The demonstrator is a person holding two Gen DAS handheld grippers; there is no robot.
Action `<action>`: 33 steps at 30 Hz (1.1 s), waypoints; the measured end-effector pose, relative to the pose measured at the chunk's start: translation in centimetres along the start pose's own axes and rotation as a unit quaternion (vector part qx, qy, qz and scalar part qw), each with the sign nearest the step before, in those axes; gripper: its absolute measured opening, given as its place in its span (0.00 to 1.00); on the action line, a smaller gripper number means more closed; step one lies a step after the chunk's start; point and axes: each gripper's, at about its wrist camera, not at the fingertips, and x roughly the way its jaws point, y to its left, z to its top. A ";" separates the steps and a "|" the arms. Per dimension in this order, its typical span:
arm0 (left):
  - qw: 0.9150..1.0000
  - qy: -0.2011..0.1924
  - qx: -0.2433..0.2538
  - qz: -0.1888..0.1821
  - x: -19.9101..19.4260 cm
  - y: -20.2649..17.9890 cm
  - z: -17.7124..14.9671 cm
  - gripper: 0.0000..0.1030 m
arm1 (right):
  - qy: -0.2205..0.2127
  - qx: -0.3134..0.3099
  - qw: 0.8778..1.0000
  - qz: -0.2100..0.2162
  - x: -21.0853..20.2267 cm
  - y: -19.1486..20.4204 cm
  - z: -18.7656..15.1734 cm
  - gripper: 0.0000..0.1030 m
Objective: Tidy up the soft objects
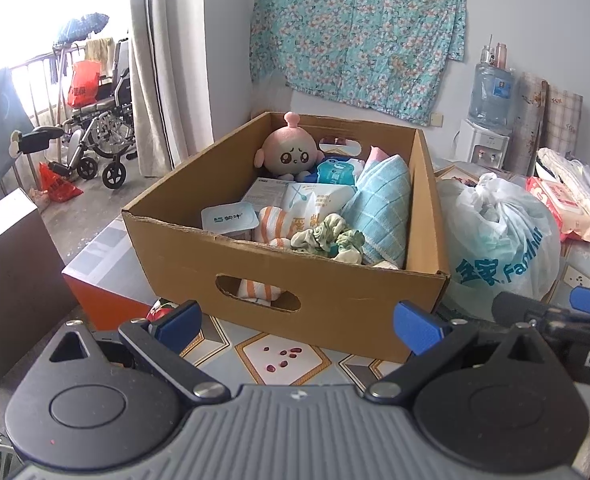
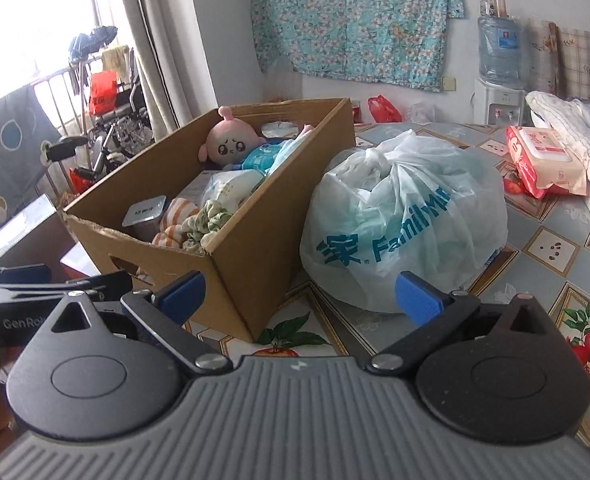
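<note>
A cardboard box (image 1: 335,320) (image 2: 255,280) stands on the patterned table. Inside lie a pink plush doll (image 1: 289,150) (image 2: 228,145), a folded blue towel (image 1: 383,208), an orange-striped sock (image 1: 273,224) (image 2: 175,216), a green scrunchie (image 1: 327,236) (image 2: 207,220) and several packets. My left gripper (image 1: 299,326) hangs open in front of the box's near wall, nothing between its fingers. My right gripper (image 2: 301,294) is open too, its gap spanning the box's near corner and a tied white plastic bag (image 2: 407,216) (image 1: 503,232) to the right of the box.
A pink wipes pack (image 2: 547,160) (image 1: 555,204) and a pile of cloth (image 2: 575,120) lie at the table's right. A water dispenser (image 2: 499,76) stands by the back wall under a hung floral cloth (image 1: 359,32). A wheelchair (image 1: 99,128) sits on the floor at left.
</note>
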 end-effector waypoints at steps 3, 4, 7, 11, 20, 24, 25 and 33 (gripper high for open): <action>1.000 0.000 0.000 0.006 0.0 0.1 0.0 1.00 | 0.004 0.000 1.000 0.003 0.2 0.2 0.0 0.99; 1.000 0.000 0.000 0.007 0.0 0.1 0.0 1.00 | 0.006 0.000 1.000 0.003 0.2 0.2 0.0 0.99; 1.000 0.001 0.001 0.009 0.1 0.2 0.0 1.00 | 0.010 0.000 1.000 0.003 0.5 0.2 0.0 0.99; 1.000 0.003 0.001 0.011 0.2 0.2 -0.1 1.00 | 0.013 -0.002 1.000 0.002 0.7 0.2 0.1 0.99; 1.000 0.011 -0.001 0.010 0.8 0.4 -0.1 1.00 | 0.022 -0.001 1.000 0.003 1.2 0.0 0.1 0.99; 1.000 0.010 -0.001 0.010 0.8 0.5 -0.1 1.00 | 0.024 -0.001 1.000 0.005 1.4 -0.1 0.2 0.99; 1.000 0.011 -0.001 0.010 0.8 0.5 0.0 1.00 | 0.024 -0.001 1.000 0.004 1.4 -0.1 0.2 0.99; 1.000 0.017 -0.004 0.008 1.3 0.6 -0.1 1.00 | 0.030 -0.001 1.000 0.005 1.6 -0.1 0.2 0.99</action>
